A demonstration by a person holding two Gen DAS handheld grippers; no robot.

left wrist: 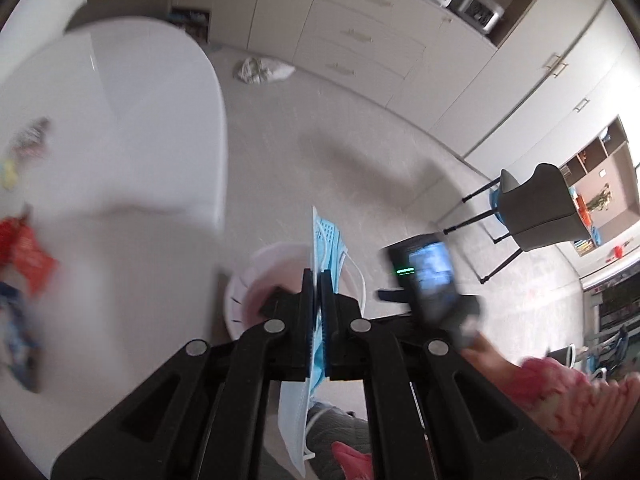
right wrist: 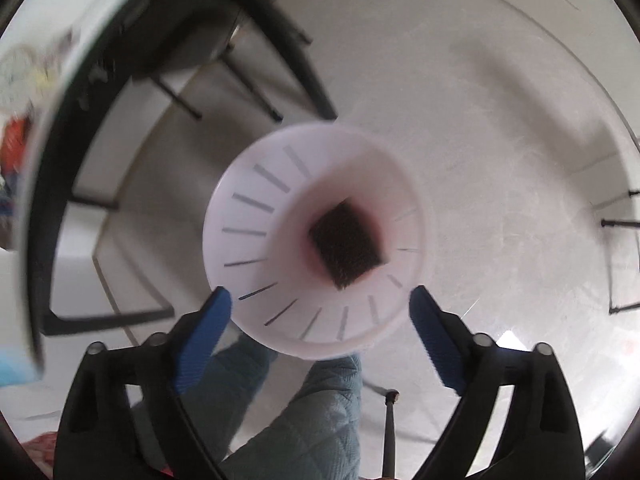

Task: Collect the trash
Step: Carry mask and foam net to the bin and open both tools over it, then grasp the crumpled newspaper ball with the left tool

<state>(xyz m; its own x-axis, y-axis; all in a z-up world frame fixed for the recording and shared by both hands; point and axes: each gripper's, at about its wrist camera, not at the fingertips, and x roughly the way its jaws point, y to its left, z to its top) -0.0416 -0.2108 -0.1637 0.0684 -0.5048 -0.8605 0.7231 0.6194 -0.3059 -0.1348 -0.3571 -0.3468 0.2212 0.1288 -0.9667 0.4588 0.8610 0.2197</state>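
My left gripper [left wrist: 319, 276] is shut on a blue face mask [left wrist: 326, 240] and holds it off the table's edge, above a white slotted trash bin [left wrist: 256, 276] on the floor. In the right wrist view the bin [right wrist: 256, 216] is seen from above with a dark square piece [right wrist: 346, 246] lying at its bottom. My right gripper [right wrist: 320, 300] is open and empty, directly over the bin. The right gripper's body [left wrist: 430, 280] shows in the left wrist view, right of the mask.
A white table [left wrist: 120, 152] at the left carries blurred wrappers, a red one [left wrist: 28, 254] among them. A crumpled cloth [left wrist: 262, 69] lies on the floor by the cabinets [left wrist: 360, 40]. A grey chair [left wrist: 536, 208] stands at right. Dark table legs [right wrist: 288, 48] show.
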